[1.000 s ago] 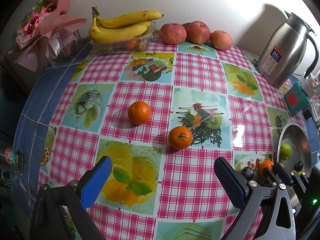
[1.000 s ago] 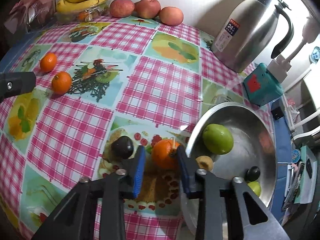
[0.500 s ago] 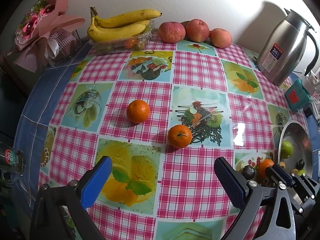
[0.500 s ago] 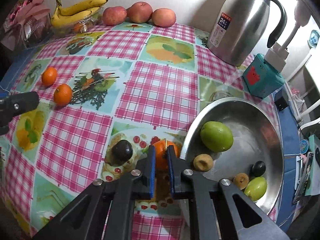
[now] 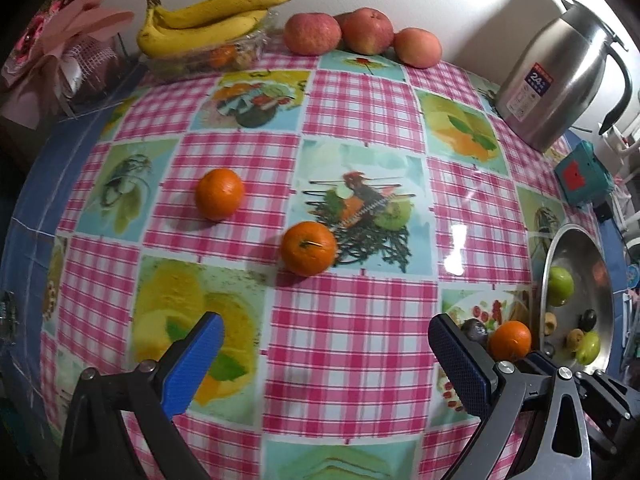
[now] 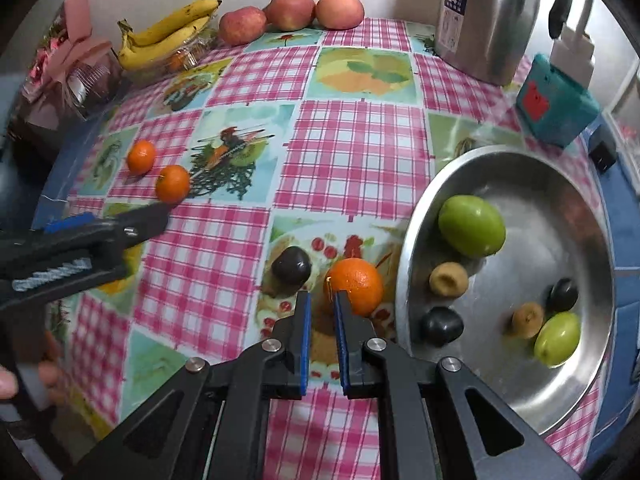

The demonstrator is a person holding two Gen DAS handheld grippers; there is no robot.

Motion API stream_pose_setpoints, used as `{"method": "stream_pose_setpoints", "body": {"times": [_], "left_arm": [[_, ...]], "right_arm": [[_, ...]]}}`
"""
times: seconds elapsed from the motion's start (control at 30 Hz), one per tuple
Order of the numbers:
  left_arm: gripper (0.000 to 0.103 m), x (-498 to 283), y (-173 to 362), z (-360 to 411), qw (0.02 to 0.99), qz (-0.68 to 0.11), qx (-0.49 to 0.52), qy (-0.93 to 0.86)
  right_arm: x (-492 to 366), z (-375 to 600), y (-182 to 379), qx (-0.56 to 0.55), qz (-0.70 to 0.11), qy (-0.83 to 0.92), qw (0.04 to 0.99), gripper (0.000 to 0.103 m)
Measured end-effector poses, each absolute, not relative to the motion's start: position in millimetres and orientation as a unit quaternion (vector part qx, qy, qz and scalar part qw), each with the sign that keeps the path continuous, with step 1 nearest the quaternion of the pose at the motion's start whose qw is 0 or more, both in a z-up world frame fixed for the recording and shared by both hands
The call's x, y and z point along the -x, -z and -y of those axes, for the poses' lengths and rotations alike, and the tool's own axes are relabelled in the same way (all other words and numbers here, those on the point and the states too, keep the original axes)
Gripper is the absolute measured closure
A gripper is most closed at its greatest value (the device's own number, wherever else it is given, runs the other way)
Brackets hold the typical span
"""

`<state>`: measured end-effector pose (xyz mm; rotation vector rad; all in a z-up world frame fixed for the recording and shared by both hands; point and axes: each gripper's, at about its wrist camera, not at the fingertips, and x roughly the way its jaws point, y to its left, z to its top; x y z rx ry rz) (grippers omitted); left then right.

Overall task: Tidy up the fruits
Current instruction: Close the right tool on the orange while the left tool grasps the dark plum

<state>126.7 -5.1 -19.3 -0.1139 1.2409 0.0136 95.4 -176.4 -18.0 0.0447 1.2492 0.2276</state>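
Observation:
My right gripper [image 6: 322, 296] is shut with only a thin slit between its blue pads and nothing in it. An orange [image 6: 354, 285] lies just past its right fingertip, beside the steel bowl [image 6: 540, 216], and a dark plum [image 6: 291, 266] lies to the left. The bowl holds a green fruit [image 6: 471, 226] and several small fruits. My left gripper [image 5: 326, 324] hangs wide open over the checked tablecloth. Two more oranges [image 5: 219, 194] [image 5: 308, 247] lie beyond it, apart from its pads. The right gripper's orange [image 5: 511, 340] also shows in the left wrist view.
Bananas [image 5: 208, 20] on a clear tray and three apples [image 5: 362, 34] line the back wall. A steel kettle [image 6: 488, 20] and a teal box [image 6: 556, 106] stand behind the bowl. A wrapped bouquet [image 5: 60, 60] sits at the far left corner.
The right jaws closed from around the orange, which now lies outside them by the right fingertip; the gripper also tilted. The left gripper sank slightly, and the two oranges slid left in its view.

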Motion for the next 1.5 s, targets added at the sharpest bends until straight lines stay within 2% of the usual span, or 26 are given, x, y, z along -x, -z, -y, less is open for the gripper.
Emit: {"method": "stream_pose_setpoints", "body": {"times": [0.27,0.5,0.73,1.17,1.43,1.5], "left_arm": [[0.000,-127.3,31.4,22.5,0.806,-0.589,0.055,0.006],[0.000,-129.9,36.3,25.2,0.802,-0.595,0.050,0.000],[0.000,-131.0,43.7,27.6,0.794,-0.606,0.054,0.004],[0.000,-129.2,39.9,18.2,0.794,-0.603,0.070,-0.002],[0.000,-128.5,38.1,16.6,0.794,-0.603,0.072,-0.002],[0.000,-128.9,39.1,16.5,0.793,-0.603,0.085,0.000]], "right_arm": [[-96.0,186.5,4.3,-0.014,-0.549,-0.088,0.831,0.091],[-104.1,188.4,13.0,0.007,-0.528,-0.085,0.845,0.080],[-105.0,178.9,21.1,0.043,-0.531,-0.089,0.841,0.080],[-97.5,154.5,31.0,0.174,-0.503,-0.071,0.844,0.079],[-96.4,148.6,33.7,0.210,-0.495,-0.065,0.841,0.079],[-97.0,149.8,33.2,0.207,-0.495,-0.063,0.842,0.084]]}}
